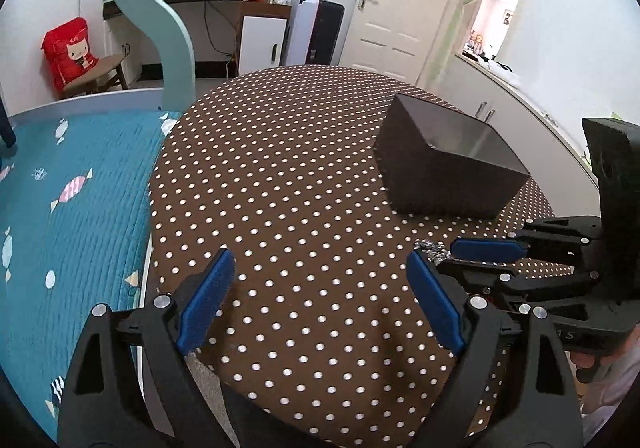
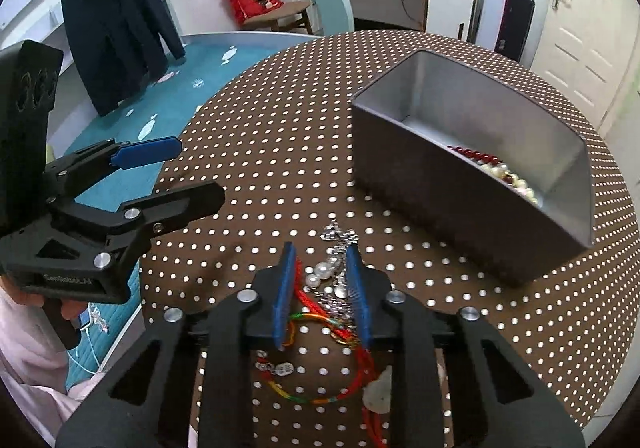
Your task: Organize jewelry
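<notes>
A dark rectangular box [image 2: 472,184] stands on the brown polka-dot table [image 2: 260,152]; red and white beads [image 2: 500,168] lie inside it. It also shows in the left wrist view [image 1: 444,168]. A pile of jewelry [image 2: 332,280] lies in front of the box: silver chain, white pearls, red and multicoloured cords. My right gripper [image 2: 322,288] is down over the pile, its blue pads on either side of it and partly closed. My left gripper [image 1: 320,292] is wide open and empty above bare tablecloth. The right gripper [image 1: 472,254] shows at right in the left wrist view, by a bit of silver chain [image 1: 430,248].
A bed with a teal quilt [image 1: 72,208] lies to the left of the table. A dark jacket [image 2: 116,28] hangs beyond it. A desk, a suitcase and a white door stand at the back of the room.
</notes>
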`<state>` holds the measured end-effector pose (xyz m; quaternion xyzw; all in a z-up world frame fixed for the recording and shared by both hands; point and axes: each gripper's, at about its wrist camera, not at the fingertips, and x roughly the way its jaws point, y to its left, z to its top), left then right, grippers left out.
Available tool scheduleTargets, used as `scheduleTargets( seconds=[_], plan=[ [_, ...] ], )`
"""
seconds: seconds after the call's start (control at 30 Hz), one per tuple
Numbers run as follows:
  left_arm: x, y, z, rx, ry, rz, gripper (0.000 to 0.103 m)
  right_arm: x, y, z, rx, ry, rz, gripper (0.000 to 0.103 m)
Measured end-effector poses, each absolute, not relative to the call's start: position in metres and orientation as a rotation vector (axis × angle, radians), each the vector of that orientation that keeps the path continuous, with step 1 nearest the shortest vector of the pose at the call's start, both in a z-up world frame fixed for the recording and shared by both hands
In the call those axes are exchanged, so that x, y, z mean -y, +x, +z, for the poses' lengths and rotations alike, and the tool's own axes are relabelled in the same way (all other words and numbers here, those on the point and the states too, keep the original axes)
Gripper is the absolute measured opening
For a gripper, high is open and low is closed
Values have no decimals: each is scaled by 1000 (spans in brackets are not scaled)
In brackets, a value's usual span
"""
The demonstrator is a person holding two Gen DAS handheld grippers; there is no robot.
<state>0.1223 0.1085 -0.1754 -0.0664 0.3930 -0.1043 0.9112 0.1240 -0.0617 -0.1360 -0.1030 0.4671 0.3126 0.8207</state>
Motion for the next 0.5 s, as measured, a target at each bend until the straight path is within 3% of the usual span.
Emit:
scheduleTargets(
  seconds=[0.5],
  plan=[
    [-119,122,-181,-822,-166,-224,88,51,117,-147,-991,-348,573,18]
  ],
)
